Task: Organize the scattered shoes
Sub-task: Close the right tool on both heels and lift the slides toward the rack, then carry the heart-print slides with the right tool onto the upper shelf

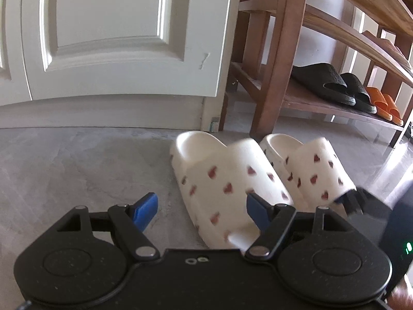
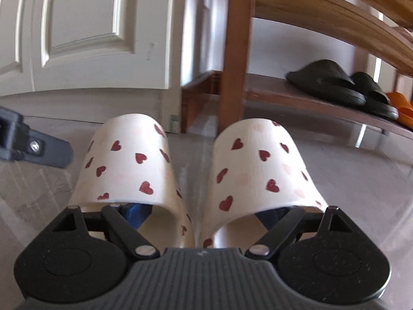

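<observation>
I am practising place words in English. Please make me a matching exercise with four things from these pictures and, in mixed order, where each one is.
Things:
1. heart slippers
2. black slippers
3. orange slippers
4. door

Places:
A. on the bottom shelf, far right
B. upright, left of the rack
C. on the floor, in front of the rack
D. on the bottom shelf, nearest the rack's front post

Pairs: 1-C, 2-D, 3-A, 4-B

Right gripper (image 2: pixel 201 213) fingertips hidden inside heart slippers (image 2: pixel 124 165); grip unclear.
</observation>
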`<state>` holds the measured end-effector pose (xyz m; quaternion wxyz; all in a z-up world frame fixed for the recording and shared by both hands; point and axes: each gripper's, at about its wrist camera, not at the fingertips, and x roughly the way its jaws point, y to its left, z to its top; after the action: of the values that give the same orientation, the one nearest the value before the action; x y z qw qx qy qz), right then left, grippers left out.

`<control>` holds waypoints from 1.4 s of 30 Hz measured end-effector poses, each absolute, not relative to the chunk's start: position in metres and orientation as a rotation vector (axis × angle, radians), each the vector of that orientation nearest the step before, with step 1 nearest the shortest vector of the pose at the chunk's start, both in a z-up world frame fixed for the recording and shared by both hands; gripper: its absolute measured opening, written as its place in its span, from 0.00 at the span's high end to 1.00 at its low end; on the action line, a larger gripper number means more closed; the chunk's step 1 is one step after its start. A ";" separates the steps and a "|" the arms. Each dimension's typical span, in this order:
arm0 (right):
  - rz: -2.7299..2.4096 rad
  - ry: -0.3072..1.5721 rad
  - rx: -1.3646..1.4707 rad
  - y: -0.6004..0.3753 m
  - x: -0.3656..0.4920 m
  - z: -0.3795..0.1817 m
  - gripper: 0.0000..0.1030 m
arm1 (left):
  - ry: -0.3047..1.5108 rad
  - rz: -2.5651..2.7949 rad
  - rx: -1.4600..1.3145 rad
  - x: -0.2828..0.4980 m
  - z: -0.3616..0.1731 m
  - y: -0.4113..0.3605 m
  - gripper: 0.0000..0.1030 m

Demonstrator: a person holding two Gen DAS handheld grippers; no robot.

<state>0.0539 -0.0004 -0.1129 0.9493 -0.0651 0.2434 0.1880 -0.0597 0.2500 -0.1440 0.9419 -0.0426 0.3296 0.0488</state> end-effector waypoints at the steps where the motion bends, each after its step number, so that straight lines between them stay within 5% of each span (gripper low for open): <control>1: 0.374 0.497 -0.132 0.001 0.058 -0.111 0.20 | 0.671 0.099 -0.084 -0.060 -0.144 0.250 0.27; 12: 0.409 0.619 0.048 -0.057 0.091 -0.085 0.57 | 0.604 0.110 -0.076 -0.059 -0.133 0.248 0.26; 13: 0.456 0.621 0.061 -0.062 0.093 -0.082 0.72 | 0.593 0.101 -0.071 -0.057 -0.131 0.245 0.26; 28: 0.447 0.598 0.108 -0.141 0.066 -0.045 0.74 | 0.509 -0.002 -0.042 -0.035 -0.116 0.206 0.26; 42: 0.197 0.529 0.120 -0.230 0.047 0.067 0.74 | 0.404 -0.236 -0.002 0.003 -0.072 0.153 0.26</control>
<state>0.0468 -0.2296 0.0674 0.9586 0.0593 0.2610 0.0973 0.0031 0.1531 -0.0717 0.9728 -0.0010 0.2002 -0.1169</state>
